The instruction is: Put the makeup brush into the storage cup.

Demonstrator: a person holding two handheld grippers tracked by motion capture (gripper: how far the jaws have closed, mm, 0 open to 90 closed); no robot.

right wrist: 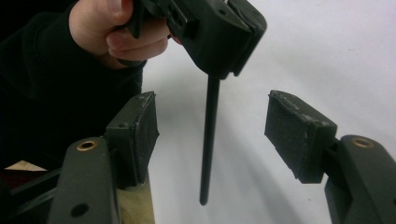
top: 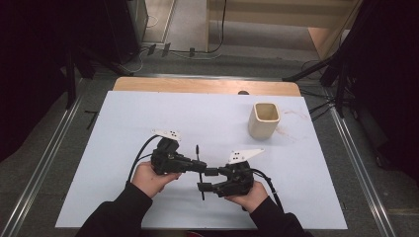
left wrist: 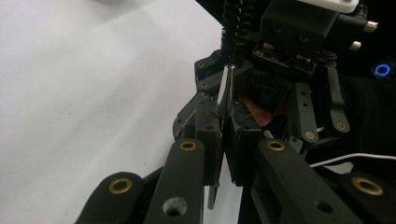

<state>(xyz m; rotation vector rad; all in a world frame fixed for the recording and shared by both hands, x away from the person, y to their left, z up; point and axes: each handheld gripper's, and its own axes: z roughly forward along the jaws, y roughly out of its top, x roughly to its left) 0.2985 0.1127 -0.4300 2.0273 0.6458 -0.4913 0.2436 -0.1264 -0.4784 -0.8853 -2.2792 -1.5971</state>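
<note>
The left gripper [top: 196, 165] clamps a slim black bristle-tipped brush [right wrist: 208, 135], handle hanging mid-frame between the right gripper [right wrist: 212, 128]'s parted pads (untouched).

My left gripper [left wrist: 223, 140] hides the brush's [right wrist: 208, 135] middle; its bristle end is cut off at the left gripper view's top edge. My right gripper's [right wrist: 212, 135] arms are cropped at the bottom edge there.

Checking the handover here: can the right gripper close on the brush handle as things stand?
Probably yes. The brush handle hangs between the right gripper's open jaws with nothing between pads and handle. The left gripper clamps the brush higher up, leaving the lower handle free.
</note>
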